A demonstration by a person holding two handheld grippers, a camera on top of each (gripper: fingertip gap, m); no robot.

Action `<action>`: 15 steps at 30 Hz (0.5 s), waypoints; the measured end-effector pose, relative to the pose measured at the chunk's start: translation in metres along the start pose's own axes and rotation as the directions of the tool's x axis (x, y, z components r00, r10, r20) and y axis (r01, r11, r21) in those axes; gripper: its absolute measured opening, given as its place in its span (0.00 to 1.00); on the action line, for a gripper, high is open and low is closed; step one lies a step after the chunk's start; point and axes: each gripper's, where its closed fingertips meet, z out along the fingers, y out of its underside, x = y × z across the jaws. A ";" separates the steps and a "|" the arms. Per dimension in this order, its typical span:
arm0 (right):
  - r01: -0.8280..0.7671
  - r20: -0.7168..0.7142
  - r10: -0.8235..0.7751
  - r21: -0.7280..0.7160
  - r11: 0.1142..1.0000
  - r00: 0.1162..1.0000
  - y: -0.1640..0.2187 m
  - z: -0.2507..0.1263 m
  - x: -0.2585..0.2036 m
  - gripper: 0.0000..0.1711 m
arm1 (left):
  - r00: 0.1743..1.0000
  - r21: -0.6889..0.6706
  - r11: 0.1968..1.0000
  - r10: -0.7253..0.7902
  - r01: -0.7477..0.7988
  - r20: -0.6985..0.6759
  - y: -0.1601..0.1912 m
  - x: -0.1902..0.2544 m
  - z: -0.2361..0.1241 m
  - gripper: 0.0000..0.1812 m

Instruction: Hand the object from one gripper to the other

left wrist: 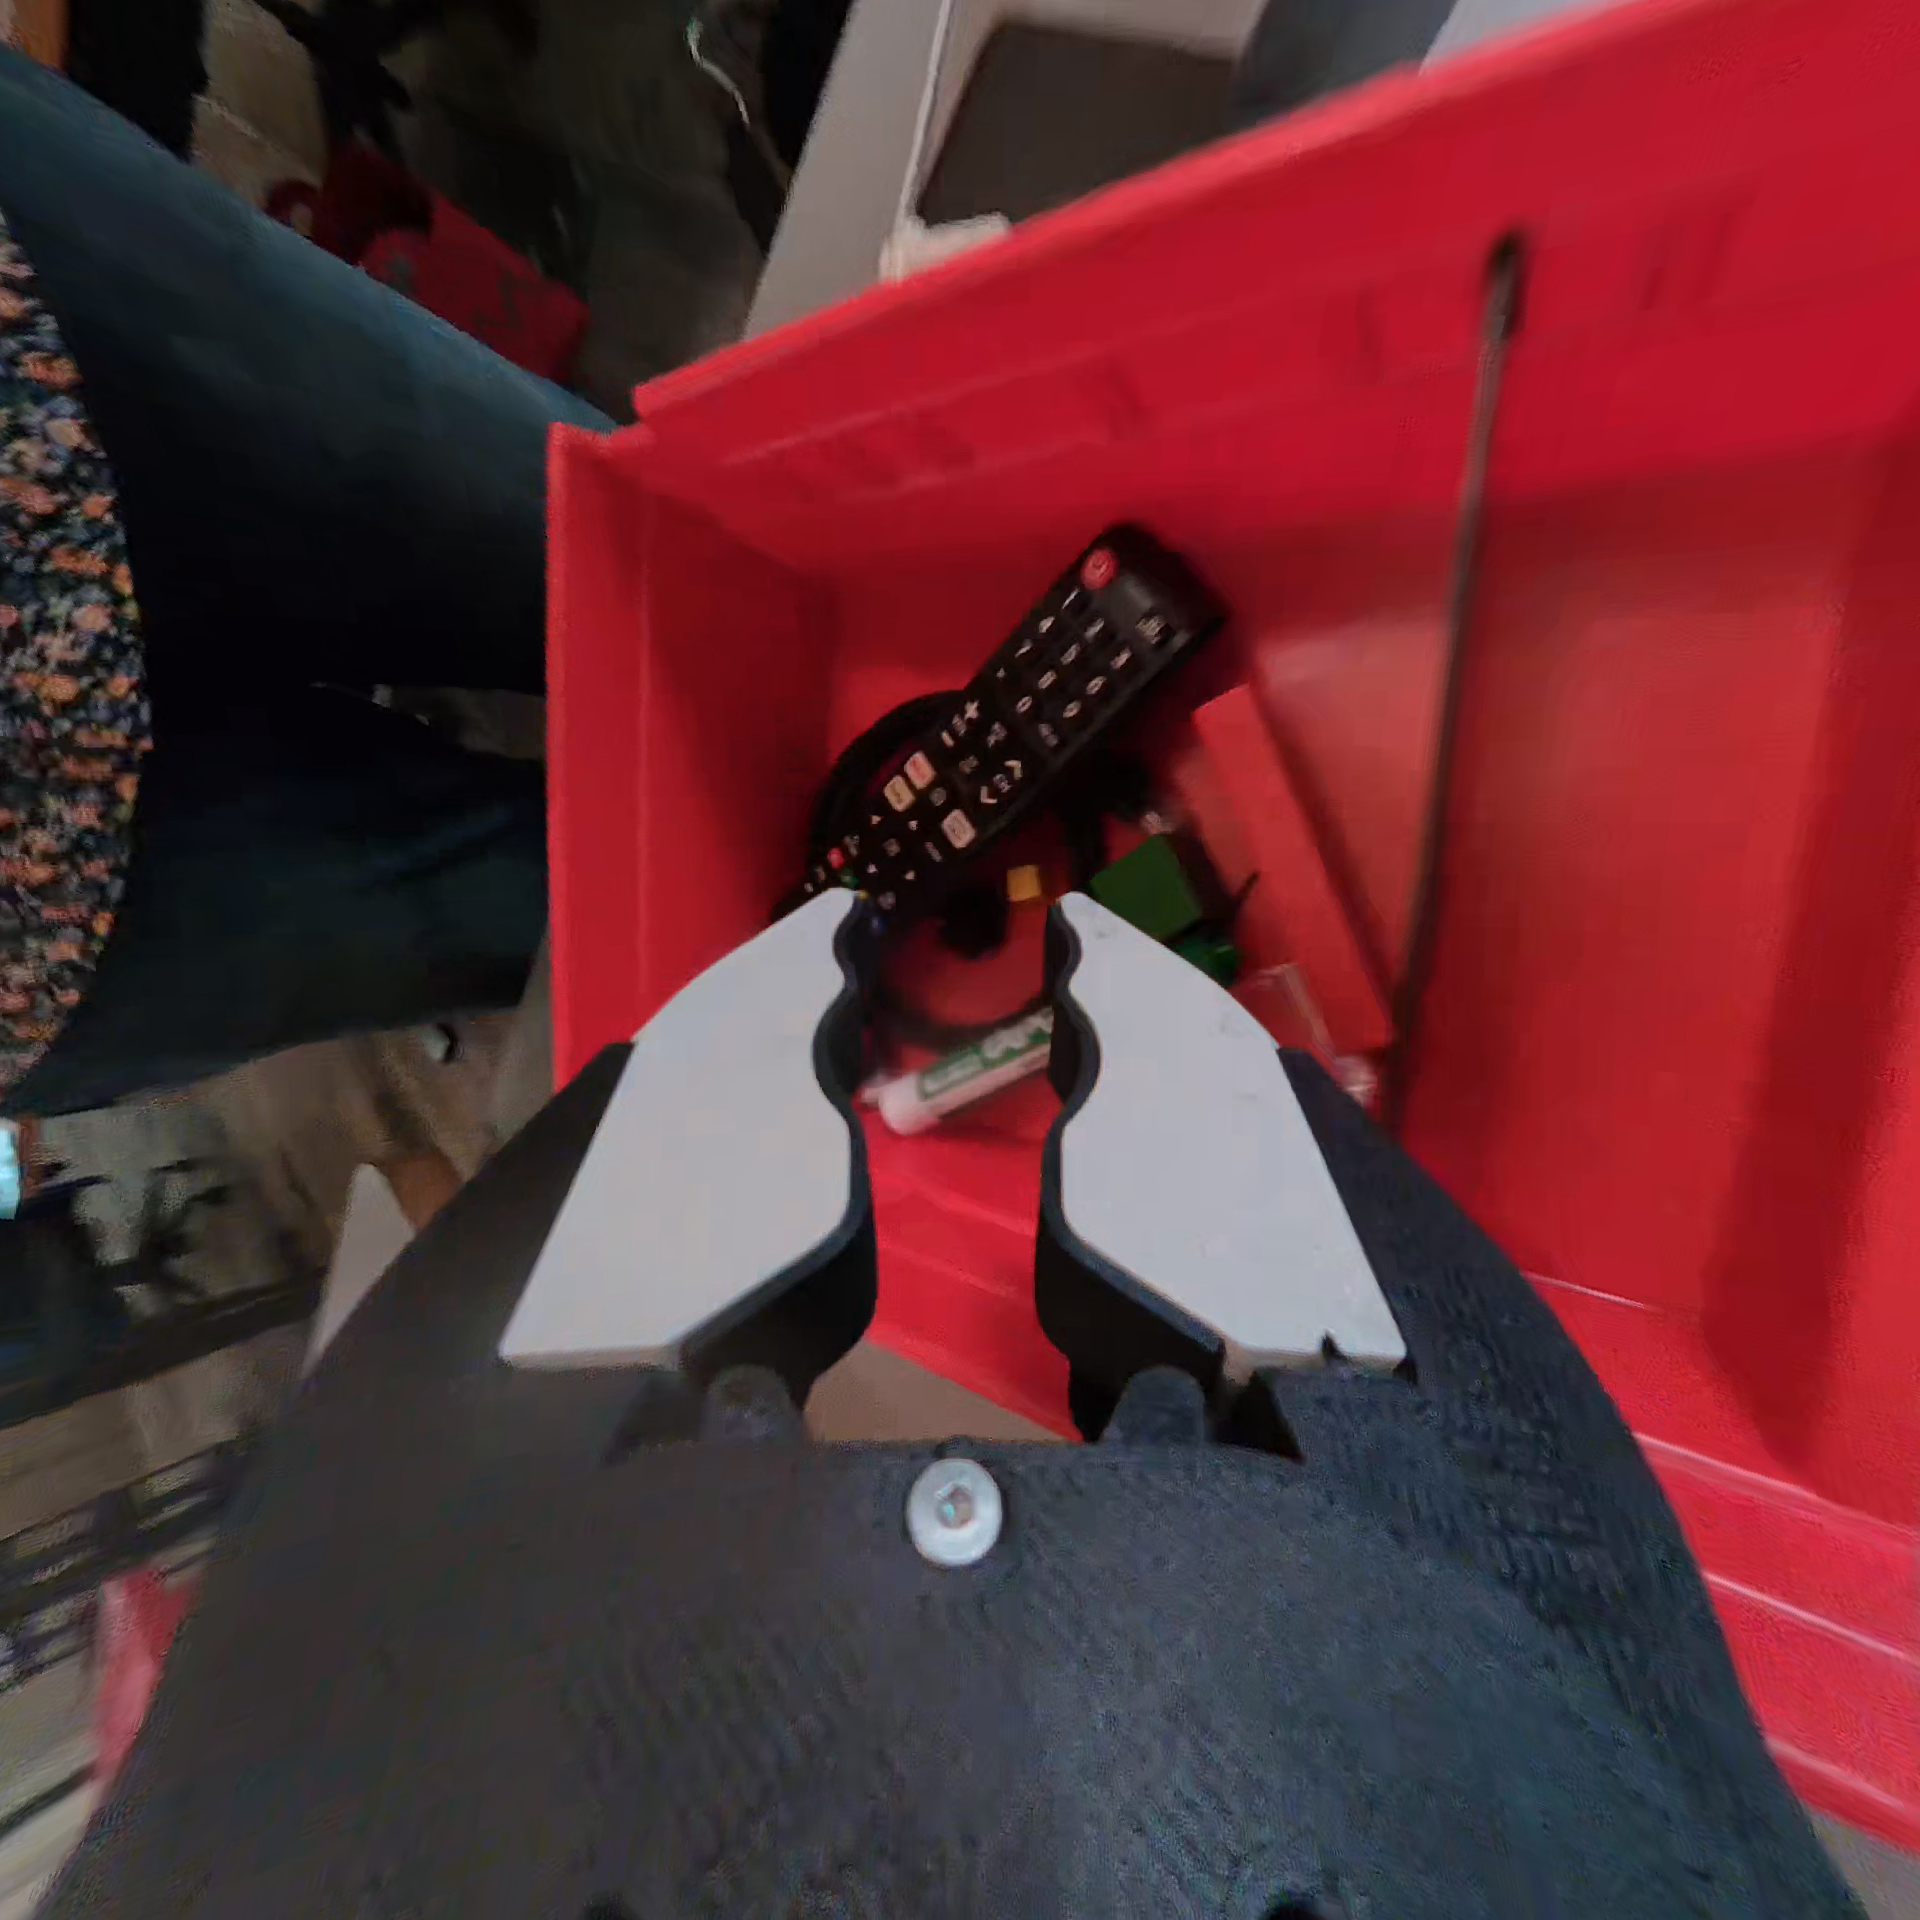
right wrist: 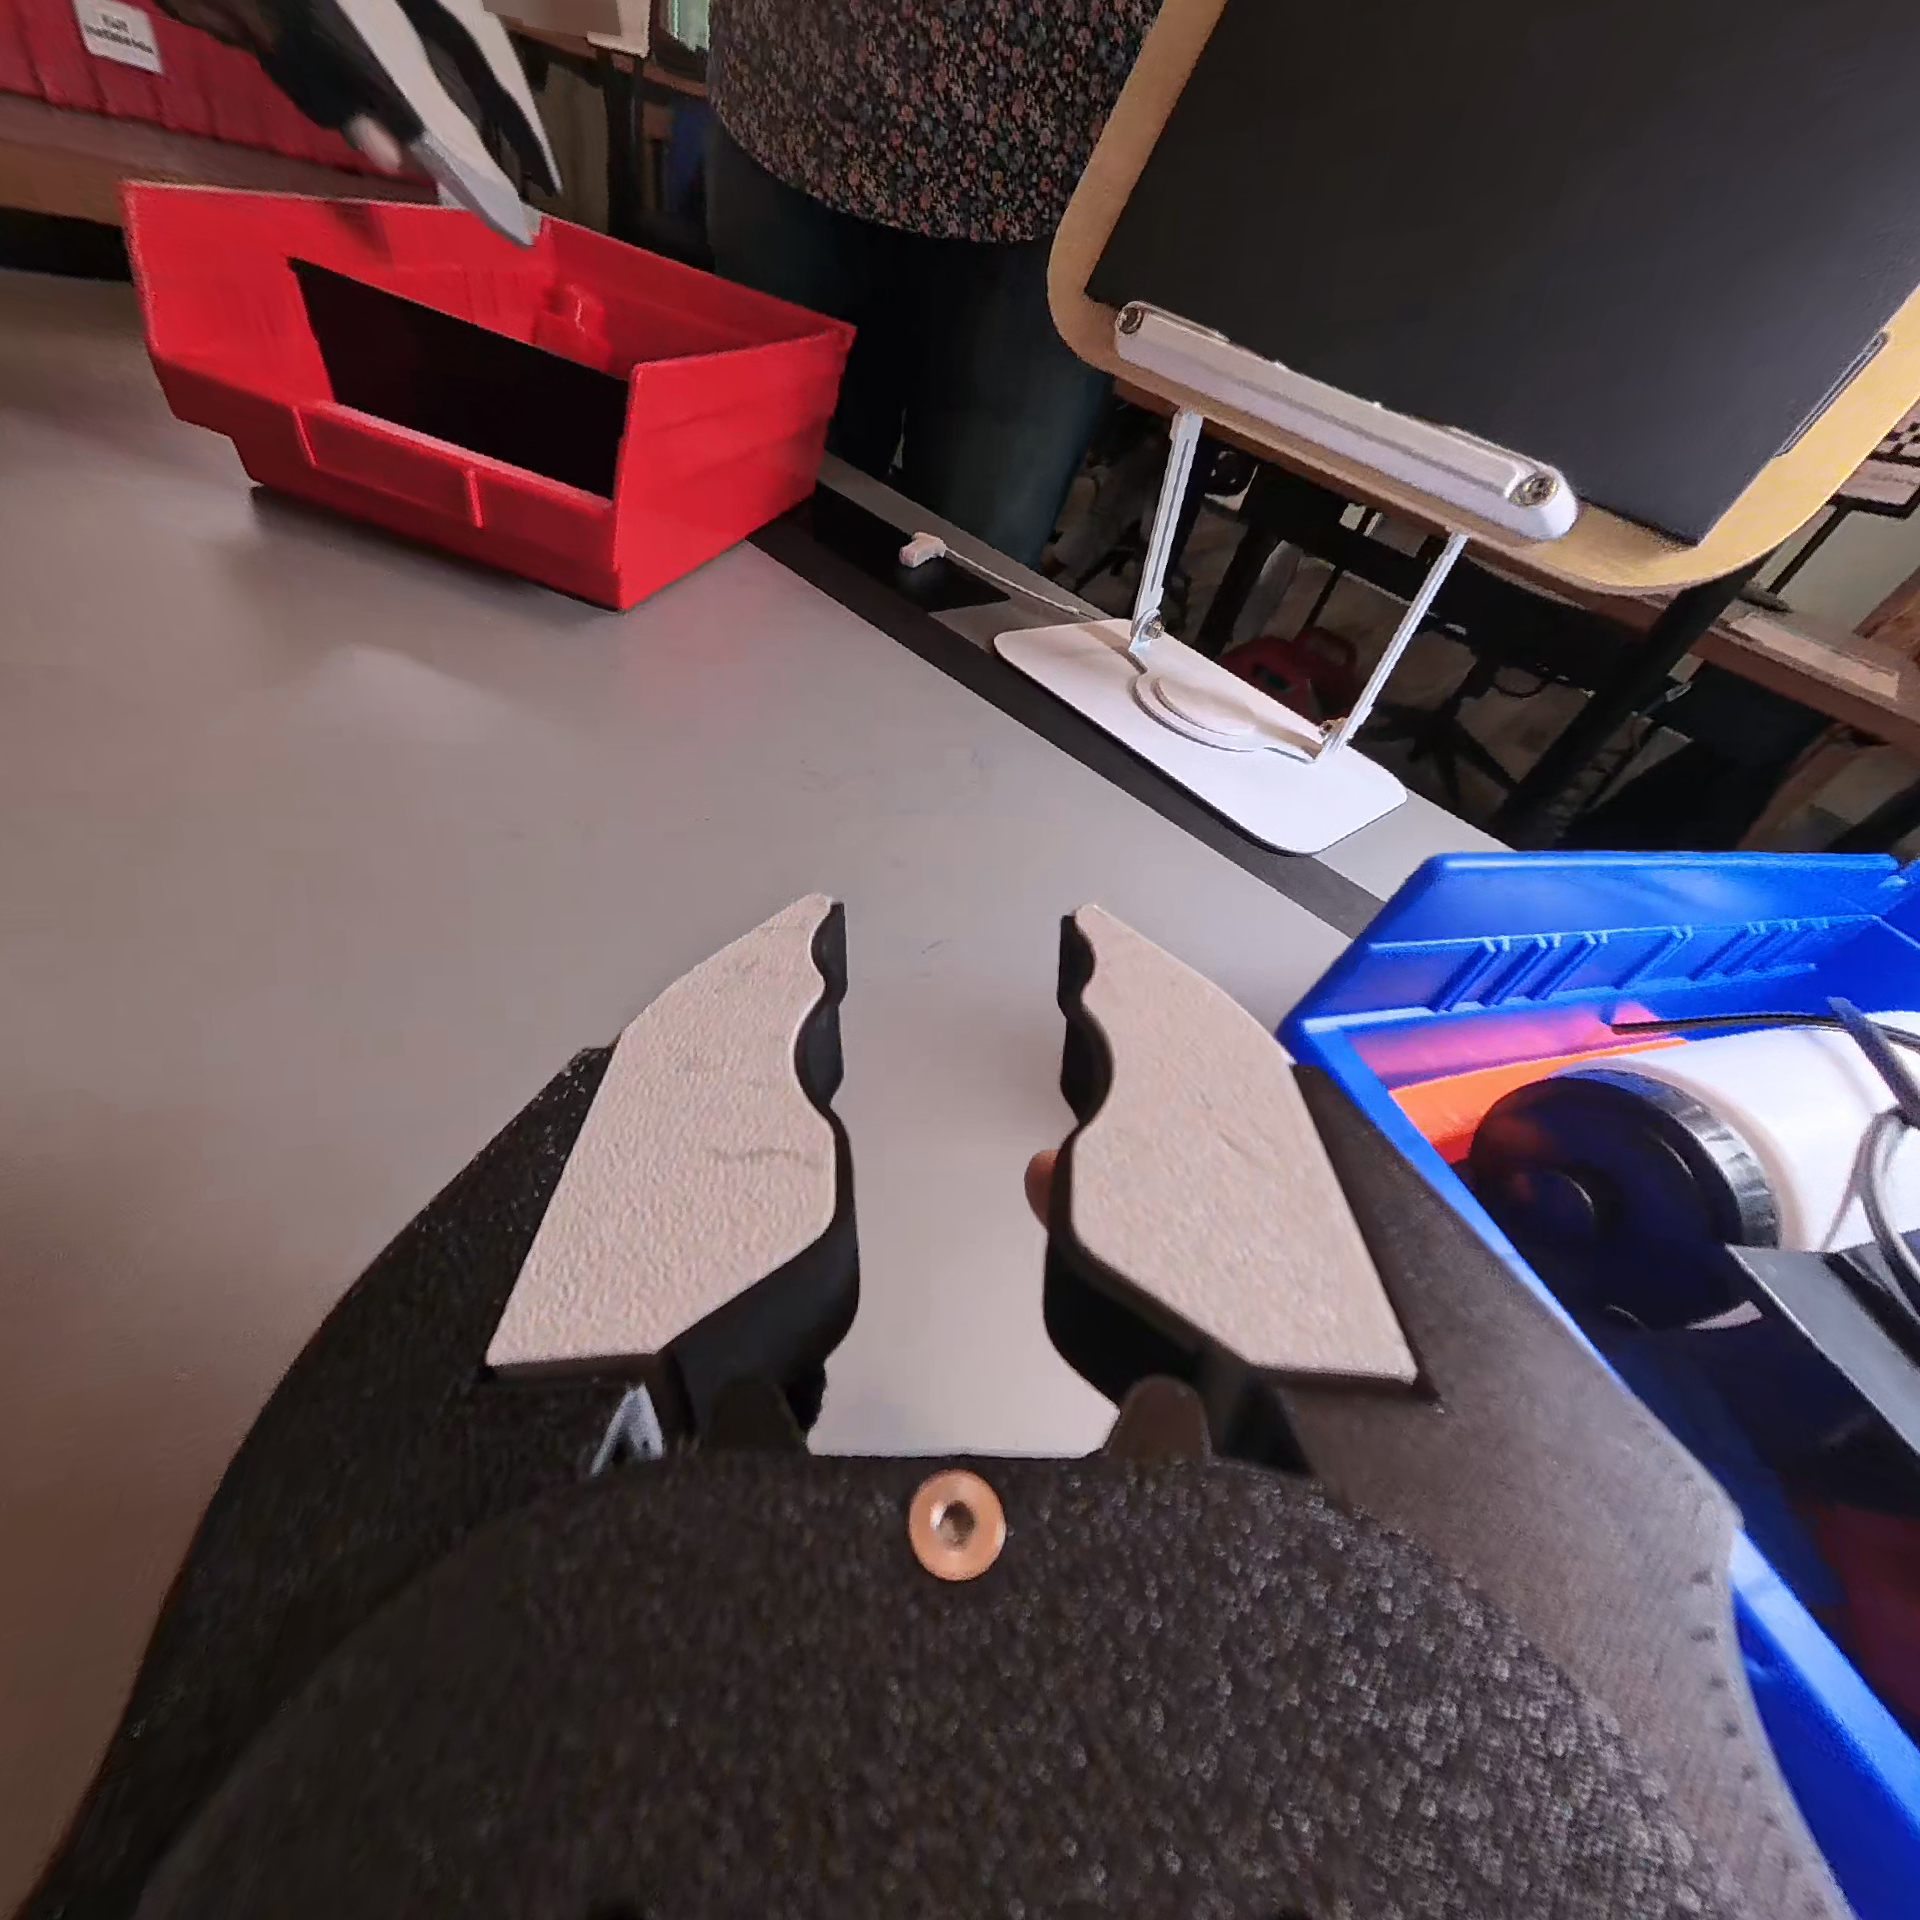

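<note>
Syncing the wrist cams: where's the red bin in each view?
Left wrist view: the red bin fills the centre and right, seen from above, with a remote inside beyond the open left gripper.
Right wrist view: the red bin sits upper left on the grey table, the left gripper over its rim.
Shared landmark: the left gripper.

Workshop/lab: parts bins, grey bench, tablet stand.
</note>
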 end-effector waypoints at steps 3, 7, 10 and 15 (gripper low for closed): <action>0.003 -0.004 -0.003 0.007 1.000 1.000 0.003 0.000 0.003 0.22 | 0.991 -0.107 0.986 0.125 -0.129 -0.038 0.009 -0.007 0.037 0.20; -0.025 0.007 0.025 0.010 1.000 1.000 0.008 0.003 0.006 0.22 | 0.959 -0.218 0.937 0.248 -0.273 -0.134 0.020 -0.009 0.073 0.27; -0.035 0.009 0.035 -0.001 0.999 0.999 0.012 0.005 0.007 0.21 | 0.924 -0.284 0.884 0.326 -0.372 -0.198 0.026 -0.009 0.092 0.31; -0.042 0.002 0.042 0.005 0.999 0.999 0.013 0.005 0.009 0.21 | 0.882 -0.338 0.820 0.382 -0.461 -0.277 0.028 -0.008 0.115 0.36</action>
